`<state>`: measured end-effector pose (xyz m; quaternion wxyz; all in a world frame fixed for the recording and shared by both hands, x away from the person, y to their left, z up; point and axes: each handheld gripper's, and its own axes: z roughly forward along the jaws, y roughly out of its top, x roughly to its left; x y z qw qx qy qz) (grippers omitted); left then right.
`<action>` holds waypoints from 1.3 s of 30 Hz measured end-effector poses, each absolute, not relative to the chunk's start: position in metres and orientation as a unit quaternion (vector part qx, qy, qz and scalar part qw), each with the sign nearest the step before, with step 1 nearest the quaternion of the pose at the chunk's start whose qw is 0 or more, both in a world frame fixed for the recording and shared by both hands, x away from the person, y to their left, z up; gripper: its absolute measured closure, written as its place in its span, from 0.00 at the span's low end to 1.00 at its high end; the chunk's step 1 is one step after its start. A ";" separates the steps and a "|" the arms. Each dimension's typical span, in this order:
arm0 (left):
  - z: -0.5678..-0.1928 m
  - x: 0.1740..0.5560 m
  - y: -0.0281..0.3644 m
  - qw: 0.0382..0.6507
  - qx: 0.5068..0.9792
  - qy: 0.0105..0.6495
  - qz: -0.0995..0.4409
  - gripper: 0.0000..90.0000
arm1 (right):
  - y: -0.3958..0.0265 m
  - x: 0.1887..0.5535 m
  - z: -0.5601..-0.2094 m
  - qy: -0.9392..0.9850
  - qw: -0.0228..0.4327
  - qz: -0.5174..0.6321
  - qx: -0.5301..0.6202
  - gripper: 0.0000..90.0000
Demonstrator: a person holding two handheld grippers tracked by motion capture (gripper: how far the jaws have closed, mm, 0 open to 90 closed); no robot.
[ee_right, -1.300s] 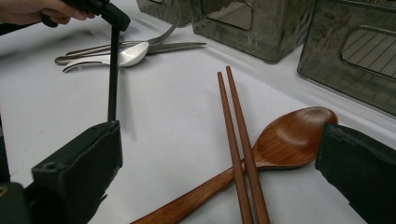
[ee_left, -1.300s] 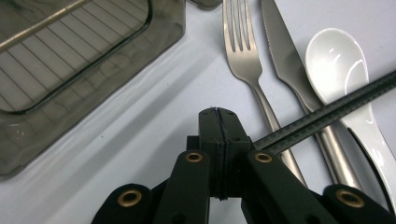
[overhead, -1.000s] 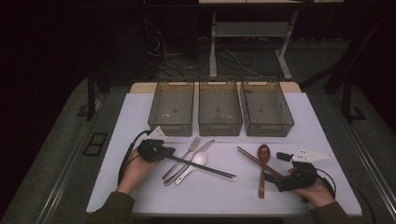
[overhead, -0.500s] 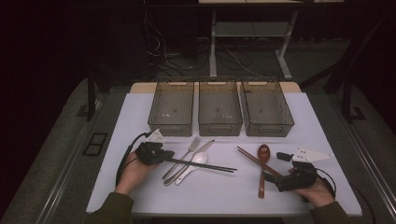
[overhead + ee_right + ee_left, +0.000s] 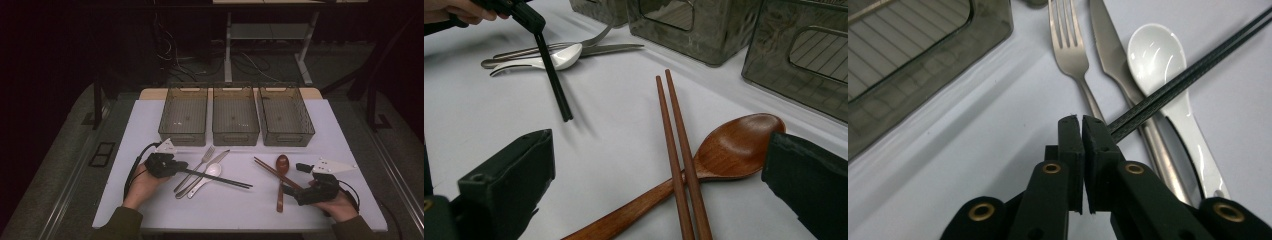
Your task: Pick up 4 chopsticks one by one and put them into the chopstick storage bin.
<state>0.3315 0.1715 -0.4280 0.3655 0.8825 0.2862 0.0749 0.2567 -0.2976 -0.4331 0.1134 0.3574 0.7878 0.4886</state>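
The left claw (image 5: 181, 167) is clenched on the black chopsticks (image 5: 220, 179), which slant out over the white spoon (image 5: 206, 176), knife (image 5: 207, 166) and fork (image 5: 196, 167) lying together on the desk (image 5: 230, 205). The right claw (image 5: 291, 191) is released, its jaws spread wide near the wooden spoon (image 5: 281, 175) and brown chopsticks (image 5: 272, 171) that cross it. Three bins (image 5: 235, 116) stand side by side behind the cutlery.

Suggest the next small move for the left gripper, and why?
Probably lift and carry toward a bin. The left gripper is shut on the black chopsticks, whose shafts cross over the white spoon and knife. Raising first should avoid dragging that cutlery. The three bins look empty; the right gripper is open.
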 end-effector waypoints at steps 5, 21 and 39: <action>-0.426 0.331 0.169 0.371 0.882 0.279 0.076 0.93 | -0.297 0.257 -0.433 0.788 0.113 0.488 0.357 0.00; -0.419 0.326 0.157 0.403 0.876 0.257 0.067 0.85 | -0.297 0.257 -0.433 0.789 0.113 0.488 0.357 0.00; -0.424 0.298 0.101 0.395 0.904 0.164 -0.009 0.99 | -0.298 0.257 -0.433 0.788 0.114 0.489 0.357 0.00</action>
